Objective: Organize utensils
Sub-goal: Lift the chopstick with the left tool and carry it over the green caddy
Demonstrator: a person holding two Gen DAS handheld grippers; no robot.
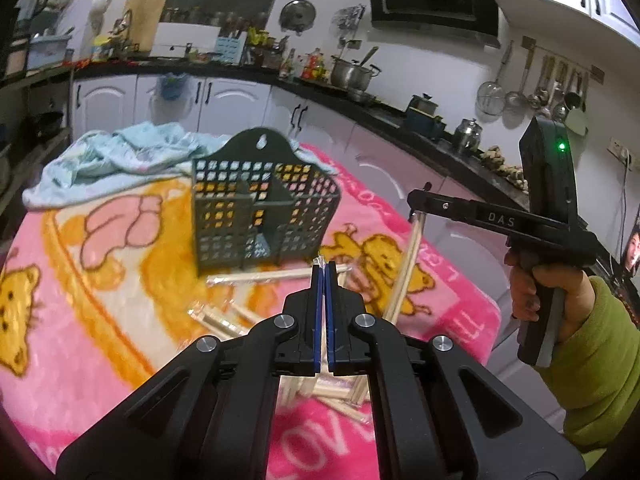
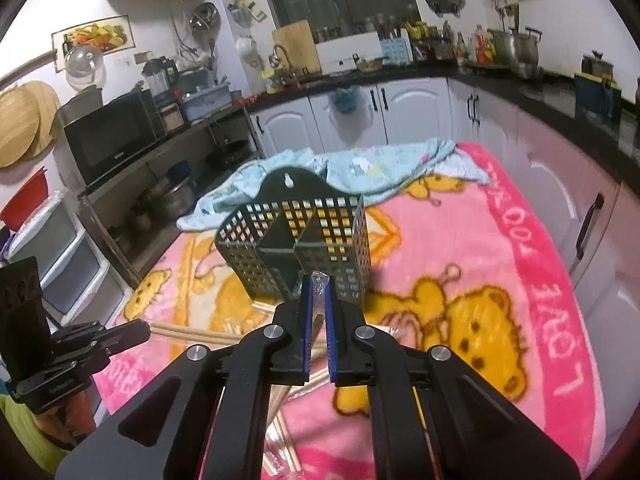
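The right tool (image 2: 319, 292), marked "DAS", clamps wrapped chopsticks (image 1: 404, 276); the left tool (image 1: 325, 276) looks pressed together, apparently empty.

Basket (image 1: 256, 208) on blanket (image 1: 120, 280), chopsticks (image 1: 276, 276) before

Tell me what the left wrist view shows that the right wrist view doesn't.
Left wrist only: the whole right gripper from the side, lifting wrapped chopsticks clear of the blanket, and the left gripper shut on nothing.

Right wrist only: the clear wrapper pinched between its own pads, and the microwave.

Both: the green utensil basket with its compartments still without utensils, loose chopsticks, and the pink blanket.
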